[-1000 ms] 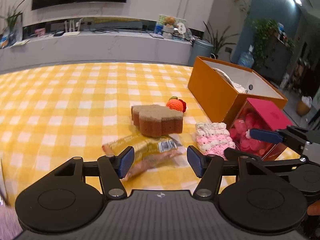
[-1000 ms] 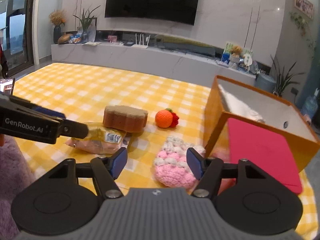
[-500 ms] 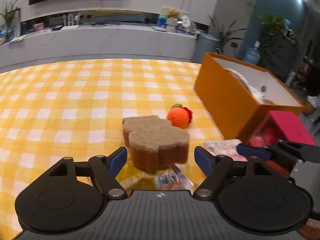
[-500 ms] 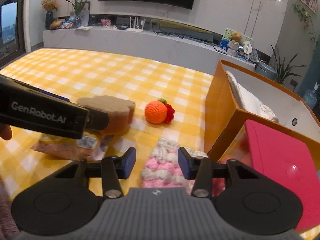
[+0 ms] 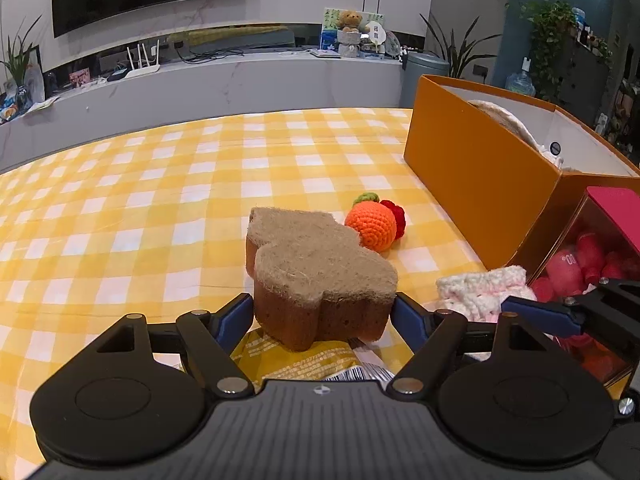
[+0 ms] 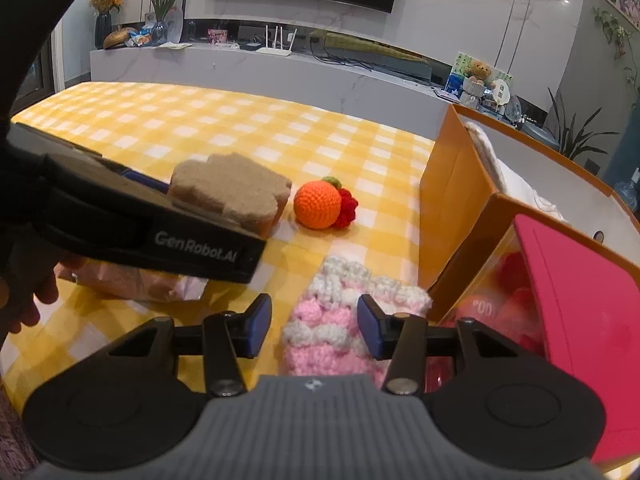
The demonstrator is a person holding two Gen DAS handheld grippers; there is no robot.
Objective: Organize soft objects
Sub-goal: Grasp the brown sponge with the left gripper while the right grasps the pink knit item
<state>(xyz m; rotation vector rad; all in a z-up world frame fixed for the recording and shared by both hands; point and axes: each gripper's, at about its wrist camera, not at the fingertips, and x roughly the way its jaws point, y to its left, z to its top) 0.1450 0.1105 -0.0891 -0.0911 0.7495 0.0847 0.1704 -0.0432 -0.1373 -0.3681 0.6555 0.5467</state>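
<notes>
A brown sponge [image 5: 320,276] with a fuzzy tan top lies on the yellow checked cloth, partly over a yellow snack packet [image 5: 296,356]. My left gripper [image 5: 322,314] is open with its pads on either side of the sponge's near end, at or near touching. An orange crocheted ball [image 5: 372,224] sits just behind. My right gripper [image 6: 314,326] is open around the near end of a pink and white crocheted piece [image 6: 340,328], which lies against the boxes. The sponge [image 6: 232,188] and the ball [image 6: 318,204] also show in the right wrist view.
An open orange box [image 5: 480,172] with a white knit item inside stands at the right. A clear box with a pink lid [image 6: 576,312] holding pink things stands in front of it. The left gripper's body [image 6: 132,224] crosses the right wrist view.
My left gripper moved forward from over the snack packet until its pads flank the sponge. My right gripper moved forward over the pink crocheted piece and its jaws narrowed somewhat.
</notes>
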